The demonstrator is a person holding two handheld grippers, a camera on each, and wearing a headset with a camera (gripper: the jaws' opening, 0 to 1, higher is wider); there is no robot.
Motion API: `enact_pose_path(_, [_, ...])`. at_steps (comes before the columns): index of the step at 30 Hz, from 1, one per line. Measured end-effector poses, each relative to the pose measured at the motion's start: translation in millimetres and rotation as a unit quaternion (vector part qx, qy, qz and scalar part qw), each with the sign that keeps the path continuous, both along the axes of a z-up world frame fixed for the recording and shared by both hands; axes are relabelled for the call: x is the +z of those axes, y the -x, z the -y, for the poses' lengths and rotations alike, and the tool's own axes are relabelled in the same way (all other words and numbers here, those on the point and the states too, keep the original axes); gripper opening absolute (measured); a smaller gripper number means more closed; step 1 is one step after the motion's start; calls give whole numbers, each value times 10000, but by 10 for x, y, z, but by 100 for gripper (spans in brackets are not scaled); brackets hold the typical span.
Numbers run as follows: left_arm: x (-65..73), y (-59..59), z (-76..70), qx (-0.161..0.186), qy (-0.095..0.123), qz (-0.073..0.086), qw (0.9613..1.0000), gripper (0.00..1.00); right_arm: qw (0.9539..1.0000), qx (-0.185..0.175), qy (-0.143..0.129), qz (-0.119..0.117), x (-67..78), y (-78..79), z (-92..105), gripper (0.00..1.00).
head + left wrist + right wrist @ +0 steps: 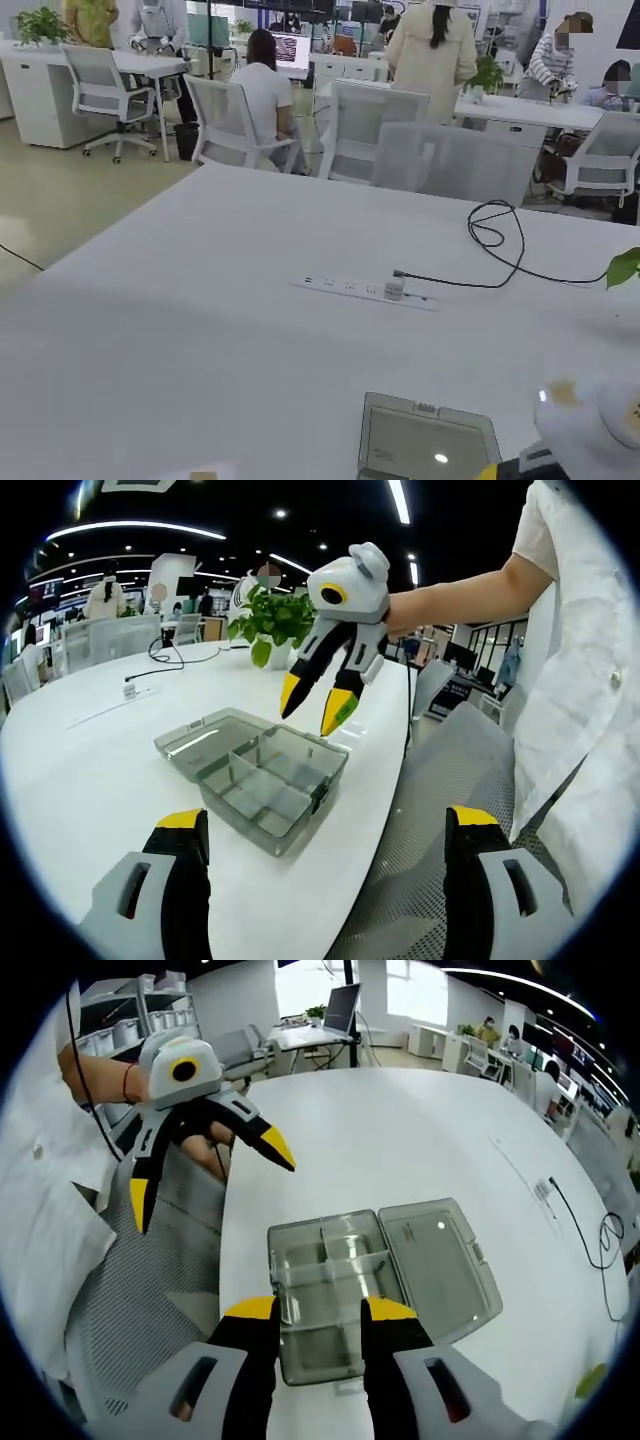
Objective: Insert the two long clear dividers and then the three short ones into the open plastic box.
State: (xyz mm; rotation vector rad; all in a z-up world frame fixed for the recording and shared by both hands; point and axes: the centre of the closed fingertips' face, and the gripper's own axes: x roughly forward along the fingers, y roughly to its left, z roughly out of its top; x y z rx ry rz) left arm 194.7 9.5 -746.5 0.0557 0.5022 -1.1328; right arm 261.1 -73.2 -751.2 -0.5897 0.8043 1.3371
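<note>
Fingers (182, 875) of the left gripper (210, 1178) are spread wide with nothing between them. Those of the right gripper (319, 1310) are held moderately apart and are likewise empty.

The white bench (200, 330) carries the open plastic box (325, 1300), which is placed near the person's edge with its lid (440, 1265) laid flat beside it. Clear partitions (330, 1260) are seen standing inside the box, dividing it into compartments. How many are seated cannot be counted, and long ones cannot be told from short with certainty. Since neither gripper carries a divider, the task is judged to be well advanced and perhaps complete, with only a check of the count and seating left.

The right gripper is held by a bare forearm (470, 590) above the box, with its tips pointed down at it and clear of it. The left gripper is held off to the side by the bench edge, above a grey mesh chair (440, 780), with its tips angled downward and well apart from the box.
</note>
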Motion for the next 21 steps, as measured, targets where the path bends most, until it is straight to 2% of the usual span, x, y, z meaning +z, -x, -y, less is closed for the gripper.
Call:
enact_pose_path(10, [8, 6, -8, -12, -19, -3, 10000, 100, 9996, -106, 277, 24, -72, 53, 488, 42])
enact_pose_path(21, [6, 19, -25, -20, -55, -22, 10000, 100, 9973, -95, 731, -57, -300, 118, 941, 46])
